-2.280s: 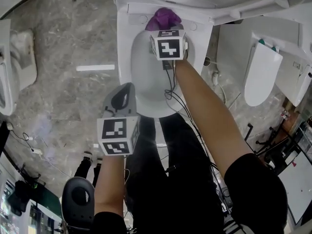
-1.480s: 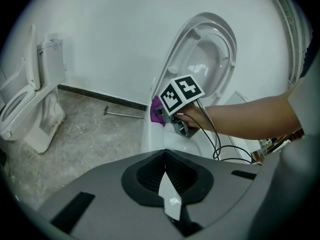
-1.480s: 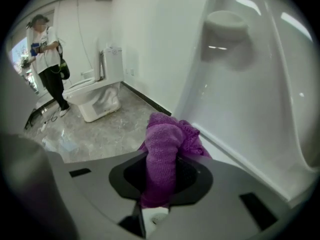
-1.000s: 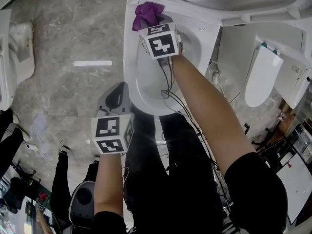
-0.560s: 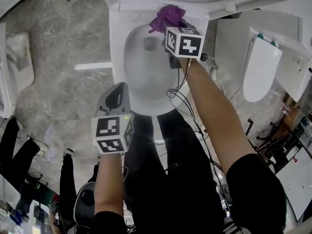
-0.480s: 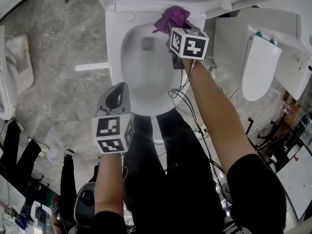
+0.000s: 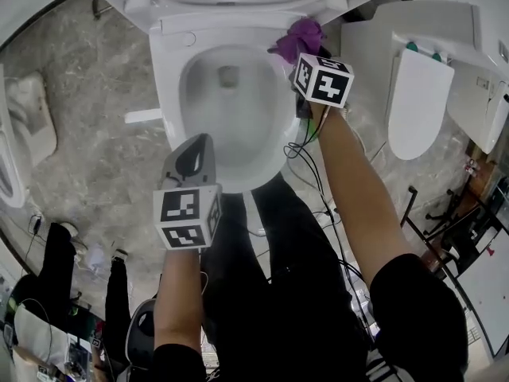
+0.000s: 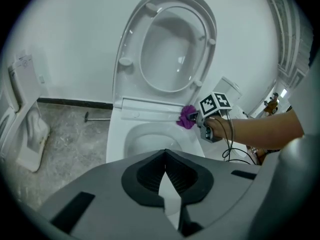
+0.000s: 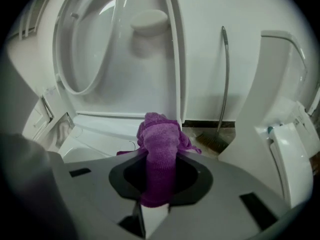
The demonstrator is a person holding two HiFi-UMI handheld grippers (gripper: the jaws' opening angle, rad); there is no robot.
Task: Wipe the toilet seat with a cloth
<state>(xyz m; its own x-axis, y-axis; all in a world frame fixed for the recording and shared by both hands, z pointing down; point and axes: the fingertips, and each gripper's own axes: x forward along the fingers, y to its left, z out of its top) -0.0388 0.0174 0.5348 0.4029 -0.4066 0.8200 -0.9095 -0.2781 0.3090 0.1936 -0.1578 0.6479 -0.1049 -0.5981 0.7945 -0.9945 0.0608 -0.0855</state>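
The toilet bowl (image 7: 231, 126) lies ahead of both tongs, its seat (image 8: 129, 44) raised. Our right gripper (image 7: 306, 54) clamps the purple cloth (image 7: 301, 34), bunched beyond its tips on the rear rim (image 7: 223, 32). Our left gripper (image 7: 199, 146) is closed and empty. If we press hard, we judge the wad could slip out.

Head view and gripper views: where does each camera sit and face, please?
Head view: on the head, steeply down at toilet bowl; both forearms, legs show.
Left gripper view: rides left gripper, faces raised seat; shut jaws show.
Right gripper view: rides right gripper, faces wall; jaws grip purple cloth.
All three share the cloth.
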